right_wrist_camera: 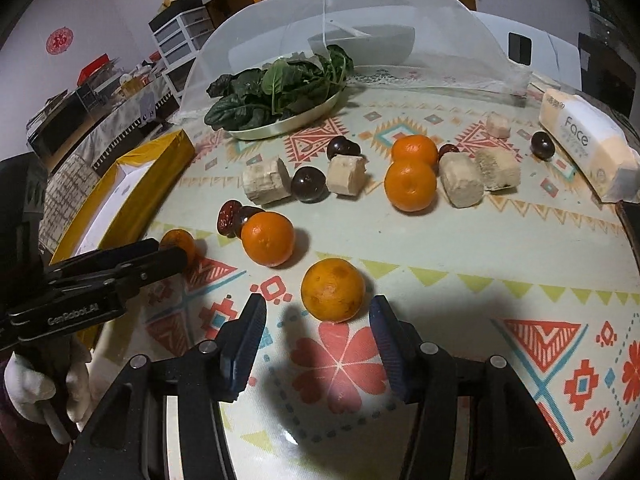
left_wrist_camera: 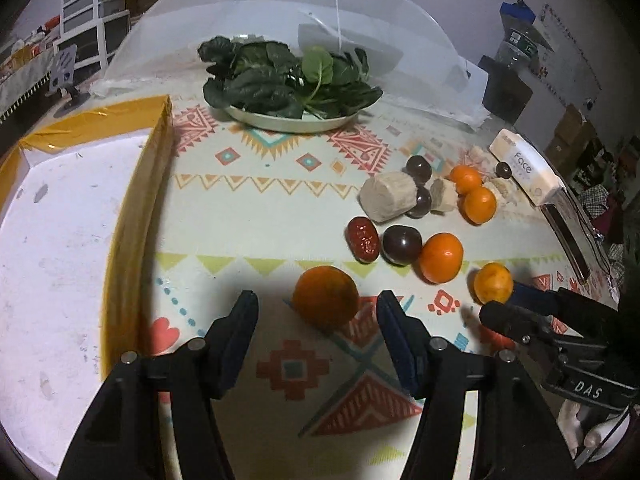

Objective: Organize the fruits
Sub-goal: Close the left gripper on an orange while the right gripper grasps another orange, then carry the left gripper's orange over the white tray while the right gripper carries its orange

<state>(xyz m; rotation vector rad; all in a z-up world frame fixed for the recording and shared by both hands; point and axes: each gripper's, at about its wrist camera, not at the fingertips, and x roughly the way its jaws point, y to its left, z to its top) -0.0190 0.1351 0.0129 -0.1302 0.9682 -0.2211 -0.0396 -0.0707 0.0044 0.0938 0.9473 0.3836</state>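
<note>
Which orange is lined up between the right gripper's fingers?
The blemished orange just ahead of the open right gripper, nearest the table edge. The smoother orange sits farther left, beside the red date.

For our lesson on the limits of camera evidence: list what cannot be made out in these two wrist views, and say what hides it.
- Box, left view: near part cut off by the frame edge, so its contents cannot be fully checked.
- Bowl, both views: blurred behind the mesh cover; contents unknown.
- Date, right view: mostly hidden behind an orange.
- Small print on the tissue pack, both views: too small.
</note>
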